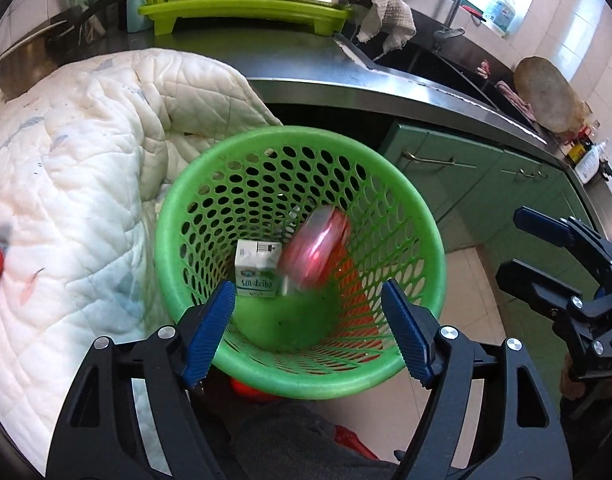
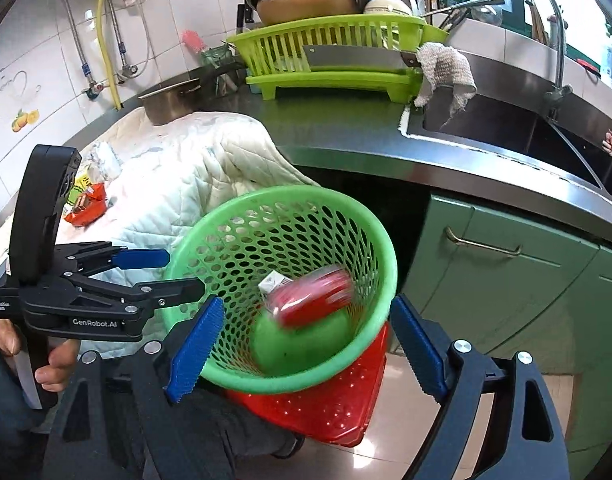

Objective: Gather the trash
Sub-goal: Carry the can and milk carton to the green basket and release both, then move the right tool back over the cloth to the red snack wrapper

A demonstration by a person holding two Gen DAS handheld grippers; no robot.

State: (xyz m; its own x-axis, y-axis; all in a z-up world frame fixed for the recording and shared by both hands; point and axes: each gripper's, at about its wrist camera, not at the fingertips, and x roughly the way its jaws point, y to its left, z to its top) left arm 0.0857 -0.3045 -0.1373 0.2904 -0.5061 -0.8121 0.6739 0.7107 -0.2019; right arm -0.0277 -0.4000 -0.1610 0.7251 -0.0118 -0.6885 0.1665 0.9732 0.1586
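Red can blurs inside green basket; both "GenRobot.AI" grippers spread, empty.

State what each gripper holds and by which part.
Nothing is held. Left gripper and right gripper are both open above the green basket; the blurred red can is inside it, free of either.

Bright daylight enters from the window. Fisheye distortion curves the desk edge; corners vignette black. The red can is motion-blurred.
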